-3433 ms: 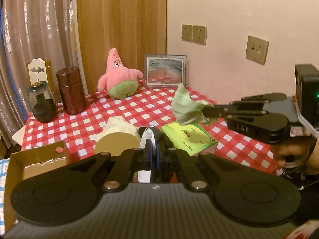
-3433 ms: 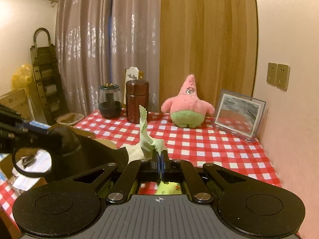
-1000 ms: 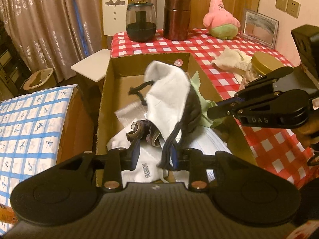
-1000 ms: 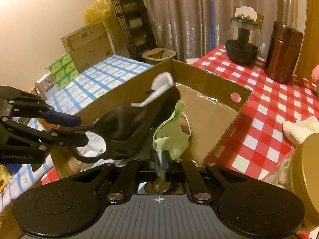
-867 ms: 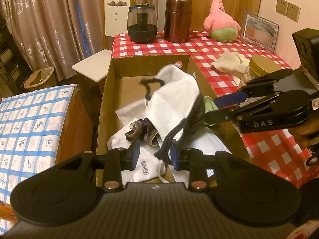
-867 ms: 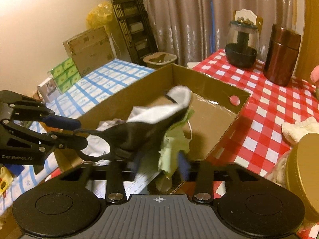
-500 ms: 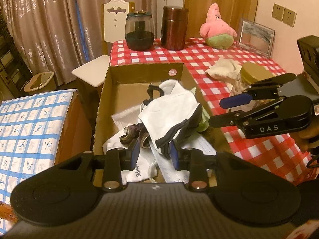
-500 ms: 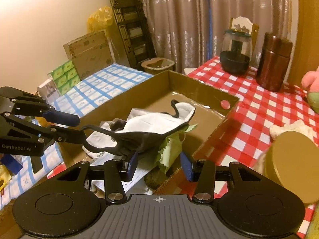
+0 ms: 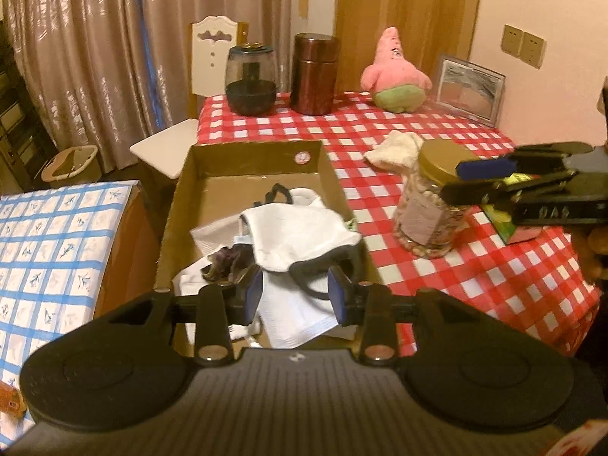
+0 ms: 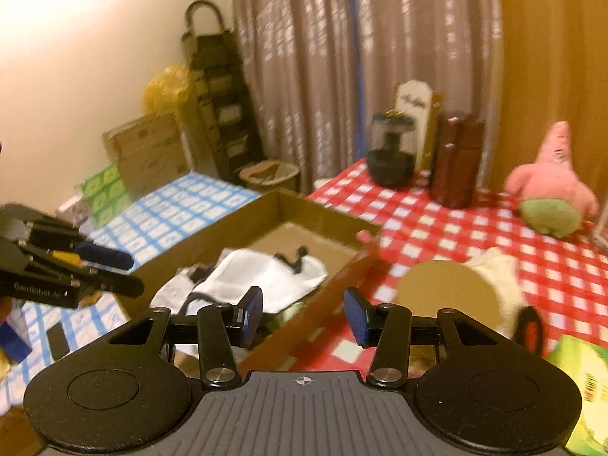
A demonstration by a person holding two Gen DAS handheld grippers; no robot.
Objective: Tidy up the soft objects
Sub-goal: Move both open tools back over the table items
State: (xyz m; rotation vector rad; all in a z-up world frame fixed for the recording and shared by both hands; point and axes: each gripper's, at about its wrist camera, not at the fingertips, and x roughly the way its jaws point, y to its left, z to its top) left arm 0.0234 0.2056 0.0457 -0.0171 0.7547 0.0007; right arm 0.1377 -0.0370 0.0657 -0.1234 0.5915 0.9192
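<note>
1. Change since the earlier frames: the white-lined mask (image 9: 300, 228) and the green cloth (image 9: 351, 222), previously held up, now lie in the cardboard box (image 9: 262, 155). Only a sliver of the cloth shows, at the mask's right edge.
2. Left gripper (image 9: 295, 296): jaws opening, nothing between the pads; a dark mask strap lies just beyond them.
3. Right gripper (image 10: 304, 315): jaws apart and empty, above the box's table-side wall.
4. Done, by judgement: two soft items are boxed on top of other pale fabric items.
5. Remaining, by judgement: the cream cloth (image 9: 395, 146) beside the gold-lidded jar (image 9: 433, 205) and the pink plush star (image 9: 395, 76) lie on the checked table (image 9: 475, 266).
</note>
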